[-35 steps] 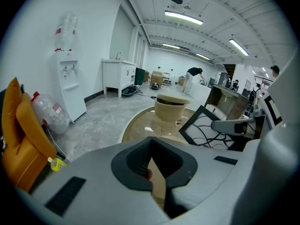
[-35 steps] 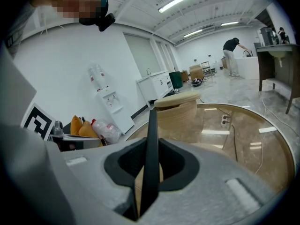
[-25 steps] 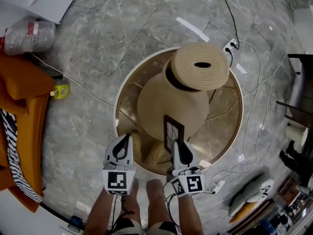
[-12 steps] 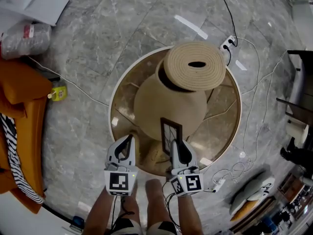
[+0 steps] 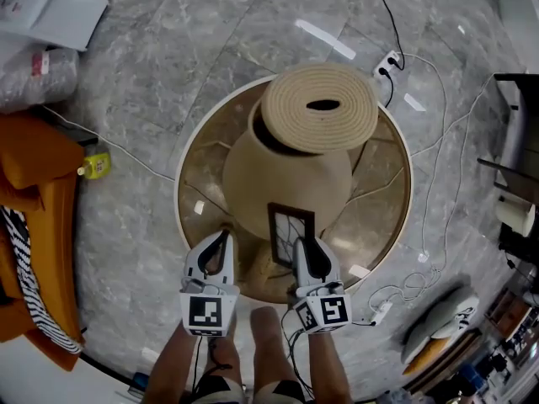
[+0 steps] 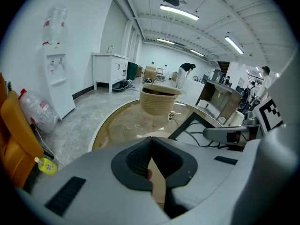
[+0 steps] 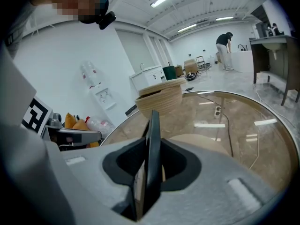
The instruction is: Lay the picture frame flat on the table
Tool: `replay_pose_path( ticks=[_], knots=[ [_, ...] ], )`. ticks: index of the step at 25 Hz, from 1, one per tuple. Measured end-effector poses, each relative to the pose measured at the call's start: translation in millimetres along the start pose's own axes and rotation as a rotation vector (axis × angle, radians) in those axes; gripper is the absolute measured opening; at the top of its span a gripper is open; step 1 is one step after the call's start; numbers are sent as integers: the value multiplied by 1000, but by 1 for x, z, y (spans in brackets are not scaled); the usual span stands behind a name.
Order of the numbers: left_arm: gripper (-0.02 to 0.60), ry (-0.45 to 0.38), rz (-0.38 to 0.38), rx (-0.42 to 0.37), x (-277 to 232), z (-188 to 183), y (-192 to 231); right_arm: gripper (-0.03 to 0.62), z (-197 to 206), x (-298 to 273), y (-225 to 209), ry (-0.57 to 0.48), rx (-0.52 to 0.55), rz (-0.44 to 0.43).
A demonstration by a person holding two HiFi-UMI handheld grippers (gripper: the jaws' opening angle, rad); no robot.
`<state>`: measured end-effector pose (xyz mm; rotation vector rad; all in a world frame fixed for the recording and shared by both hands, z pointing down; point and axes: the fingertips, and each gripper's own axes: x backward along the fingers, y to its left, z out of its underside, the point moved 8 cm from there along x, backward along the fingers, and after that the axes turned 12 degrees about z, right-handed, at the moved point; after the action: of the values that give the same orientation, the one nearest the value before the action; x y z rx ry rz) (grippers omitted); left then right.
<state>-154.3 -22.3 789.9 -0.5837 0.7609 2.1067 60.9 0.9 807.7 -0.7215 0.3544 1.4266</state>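
Right gripper view: right gripper (image 7: 151, 146) clasps upright frame (image 7: 153, 121), jaws just loosening; it could slip free and topple. Left gripper (image 6: 151, 142) clenched, empty.

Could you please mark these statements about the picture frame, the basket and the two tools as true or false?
1. The picture frame lies flat on the table. False: it is upright, gripped by the right tool, whose jaws have just been opening.
2. The left tool holds nothing. True.
3. A woven basket sits on the table. True.
4. A yellow bottle stands on the table. False: the yellow bottle is on the floor.
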Motion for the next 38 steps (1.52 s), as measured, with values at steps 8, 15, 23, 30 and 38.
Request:
replay_pose_path(
  ticks=[8, 15, 23, 30, 38],
  knots=[
    [17, 28, 17, -46, -11, 6, -8, 123, 9, -1, -20, 46, -13, 25],
    [17, 52, 35, -63, -19, 7, -19, 150, 21, -4, -37, 93, -26, 55],
    [17, 79, 33, -47, -21, 13, -27, 161, 35, -1, -47, 117, -46, 79],
    [17, 78, 28, -65, -15, 17, -21, 189, 35, -1, -47, 106, -40, 98],
    [17, 60, 33, -74, 0, 7, -23, 189, 23, 8, -39, 90, -23, 102]
  ],
)
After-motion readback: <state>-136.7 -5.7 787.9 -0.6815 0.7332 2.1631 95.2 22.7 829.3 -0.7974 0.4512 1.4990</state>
